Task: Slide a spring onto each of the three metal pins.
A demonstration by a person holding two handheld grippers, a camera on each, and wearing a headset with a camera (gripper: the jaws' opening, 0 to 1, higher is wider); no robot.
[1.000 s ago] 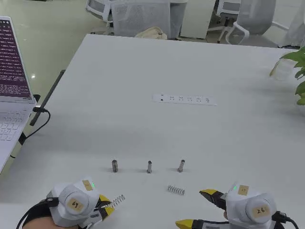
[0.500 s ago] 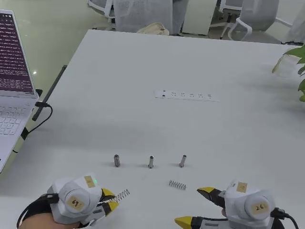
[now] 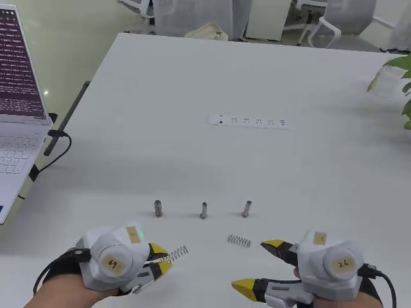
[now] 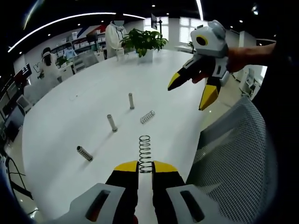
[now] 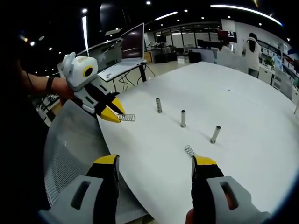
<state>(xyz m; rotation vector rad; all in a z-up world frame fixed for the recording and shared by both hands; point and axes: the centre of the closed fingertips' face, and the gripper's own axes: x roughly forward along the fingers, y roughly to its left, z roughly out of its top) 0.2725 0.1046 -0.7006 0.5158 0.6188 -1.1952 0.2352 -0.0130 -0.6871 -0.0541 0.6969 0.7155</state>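
Observation:
Three short metal pins stand in a row on the white table: the left pin (image 3: 158, 208) wears a spring, while the middle pin (image 3: 203, 210) and right pin (image 3: 246, 208) are bare. A loose spring (image 3: 239, 240) lies just in front of the right pin. My left gripper (image 3: 160, 258) is shut on another spring (image 3: 176, 253), which sticks out past its tips (image 4: 145, 153) toward the pins, below the left one. My right gripper (image 3: 255, 265) stands open to the right of the loose spring (image 5: 189, 150), with nothing between its fingers.
A white power strip (image 3: 248, 121) lies mid-table beyond the pins. An open laptop (image 3: 16, 96) and a black cable (image 3: 58, 138) sit at the left edge. A plant (image 3: 401, 77) is at the far right. A mesh chair (image 4: 233, 154) is at the near edge.
The head view has tilted, so everything sits higher in the picture. My left gripper has edged right with its spring, and my right gripper has drifted slightly left, still open.

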